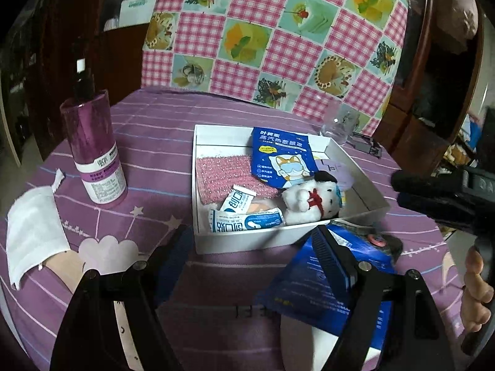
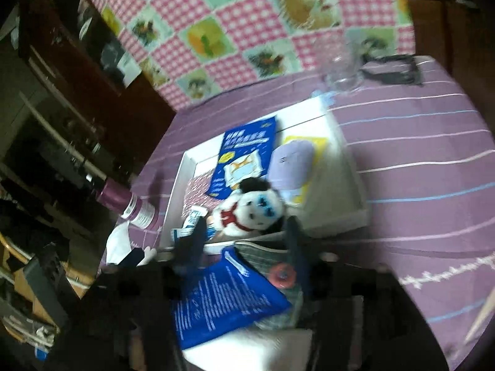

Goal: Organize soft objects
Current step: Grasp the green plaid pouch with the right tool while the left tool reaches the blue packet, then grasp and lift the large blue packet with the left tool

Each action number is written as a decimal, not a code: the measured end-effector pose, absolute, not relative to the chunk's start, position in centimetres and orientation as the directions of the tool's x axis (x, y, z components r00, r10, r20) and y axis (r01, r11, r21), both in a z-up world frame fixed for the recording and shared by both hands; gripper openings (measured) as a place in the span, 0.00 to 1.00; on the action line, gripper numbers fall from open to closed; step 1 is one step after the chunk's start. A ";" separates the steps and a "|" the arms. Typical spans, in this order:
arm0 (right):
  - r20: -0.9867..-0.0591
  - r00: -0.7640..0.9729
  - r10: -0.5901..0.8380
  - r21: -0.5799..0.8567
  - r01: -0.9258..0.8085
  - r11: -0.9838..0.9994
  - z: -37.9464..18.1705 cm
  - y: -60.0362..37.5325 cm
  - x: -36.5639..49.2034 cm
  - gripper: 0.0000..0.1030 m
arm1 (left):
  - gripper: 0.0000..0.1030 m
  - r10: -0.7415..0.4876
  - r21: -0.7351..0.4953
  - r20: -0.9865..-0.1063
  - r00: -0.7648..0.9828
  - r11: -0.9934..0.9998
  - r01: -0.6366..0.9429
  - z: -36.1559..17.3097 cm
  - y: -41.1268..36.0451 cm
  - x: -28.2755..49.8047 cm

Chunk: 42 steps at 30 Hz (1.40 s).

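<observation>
On the far left of the tabletop [image 1: 154,130] lies a white folded cloth [image 1: 34,232], and beside it stands a purple spray bottle [image 1: 96,154]. In the middle is the white box [image 1: 235,242], already holding a pink sponge cloth [image 1: 222,176], bandage packets [image 1: 247,221], a blue eye-mask packet [image 1: 280,157] and a small plush dog [image 1: 309,199]. The left tongs [image 1: 250,241] are spread wide, holding nothing, just before the box. To the right, a second blue packet [image 1: 324,290] lies on a stack outside the box. The right tongs [image 2: 244,232] hover over this packet; the picture is blurred, so I cannot tell their state. I judge the next step is to pinch this packet and lift it into the box.
</observation>
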State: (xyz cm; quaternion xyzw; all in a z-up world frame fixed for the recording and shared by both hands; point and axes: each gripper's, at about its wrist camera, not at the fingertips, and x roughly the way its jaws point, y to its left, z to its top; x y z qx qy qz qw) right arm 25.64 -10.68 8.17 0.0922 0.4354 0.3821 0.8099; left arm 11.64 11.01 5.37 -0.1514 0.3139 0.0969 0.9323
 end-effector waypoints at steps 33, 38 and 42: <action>-0.751 0.177 0.636 0.433 -0.595 0.677 4.4 -9.4 23.6 0.56 | 0.65 -0.272 -0.532 -0.714 0.645 0.810 -0.248 2.7 11.7 11.5; -0.748 0.170 0.642 0.440 -0.596 0.671 4.3 -9.2 23.4 0.56 | 0.61 -0.369 -0.616 -0.653 0.661 0.766 -0.181 2.9 11.3 12.4; -0.732 0.126 0.669 0.486 -0.591 0.643 4.1 -9.0 23.4 0.56 | 0.55 -0.382 -0.589 -0.643 0.663 0.801 -0.110 3.9 9.6 12.9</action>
